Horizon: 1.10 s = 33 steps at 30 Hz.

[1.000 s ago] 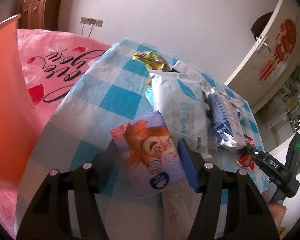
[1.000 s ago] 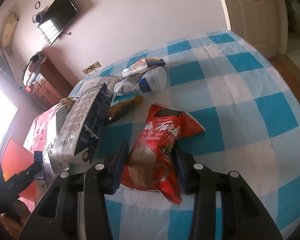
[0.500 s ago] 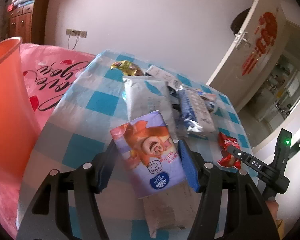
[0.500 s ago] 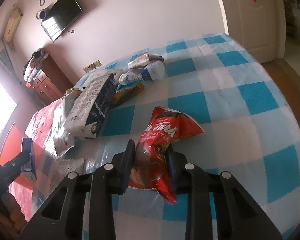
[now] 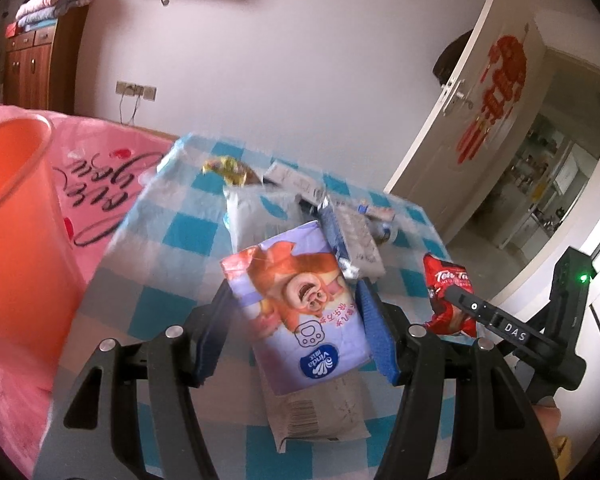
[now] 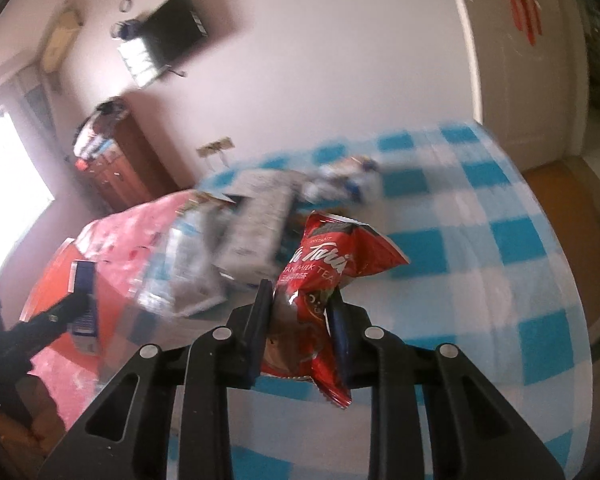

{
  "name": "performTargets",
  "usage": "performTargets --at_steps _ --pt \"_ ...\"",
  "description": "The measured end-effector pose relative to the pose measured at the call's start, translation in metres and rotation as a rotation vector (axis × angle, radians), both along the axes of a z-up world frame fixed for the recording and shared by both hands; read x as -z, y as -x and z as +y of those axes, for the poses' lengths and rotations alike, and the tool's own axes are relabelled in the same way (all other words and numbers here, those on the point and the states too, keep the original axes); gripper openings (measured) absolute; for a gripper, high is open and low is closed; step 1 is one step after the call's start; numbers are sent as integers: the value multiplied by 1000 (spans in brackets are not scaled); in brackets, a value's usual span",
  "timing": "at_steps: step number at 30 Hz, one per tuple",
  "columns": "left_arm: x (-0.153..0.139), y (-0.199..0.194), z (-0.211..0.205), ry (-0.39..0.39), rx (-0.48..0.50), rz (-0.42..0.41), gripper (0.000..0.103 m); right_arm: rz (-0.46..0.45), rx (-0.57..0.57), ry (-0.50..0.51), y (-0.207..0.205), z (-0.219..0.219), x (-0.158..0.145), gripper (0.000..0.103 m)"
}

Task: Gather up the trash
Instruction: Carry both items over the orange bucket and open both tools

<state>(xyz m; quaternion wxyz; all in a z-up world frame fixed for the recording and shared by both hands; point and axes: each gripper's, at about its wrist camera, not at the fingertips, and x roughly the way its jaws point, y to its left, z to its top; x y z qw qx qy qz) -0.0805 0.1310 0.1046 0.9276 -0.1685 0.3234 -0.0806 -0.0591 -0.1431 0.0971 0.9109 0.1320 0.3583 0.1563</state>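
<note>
- The left gripper pinched a purple tissue pack printed with a cartoon bear, its blue pads pressed on both sides of the pack, which was held clear above the table.
- The right gripper was closing on a red milk tea sachet; the sachet sat crumpled between the pads, which touched it, and it hung above the checked cloth.
- An orange bin stood at the left of the left wrist view, beside a pink bedspread. Neither piece was over it yet, and its inside could not be seen.
- Judging from this, two pieces were picked up but none of them binned. Much remained on the table: a white pouch, a silver and blue packet, a yellow wrapper, a flat paper packet under the left gripper, and small items further back, too blurred to name.
- Compared with a second earlier, the red sachet had left the cloth: then it lay flat between spread right pads, now it was squeezed and lifted.
- The tissue pack was gripped the same way as before, but the table lay further below it and more of the wall, television and door showed.
- The orange bin's rim had dropped lower in the left view.
</note>
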Motion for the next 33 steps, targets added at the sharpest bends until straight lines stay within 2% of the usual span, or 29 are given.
performTargets --at_steps 6,11,14,18,22,28,33 --pt "-36 20 31 -9 -63 -86 62 -71 -157 -57 -1 58 -49 29" --pt "-71 44 86 -49 -207 -164 62 -92 -343 -107 -9 130 -81 29" --pt "-81 57 120 -88 -305 -176 62 -89 -448 -136 -16 175 -94 29" --pt "-78 64 165 -108 -426 -149 62 -84 -558 -163 -24 230 -105 29" --pt "-66 63 198 -111 -508 -106 62 -81 -638 -177 -28 280 -111 29" --pt "-43 62 227 -87 -553 -42 62 -53 -704 -147 -31 327 -103 29" --pt "-29 53 233 -82 -544 -4 63 -12 -732 -125 -36 348 -89 31"
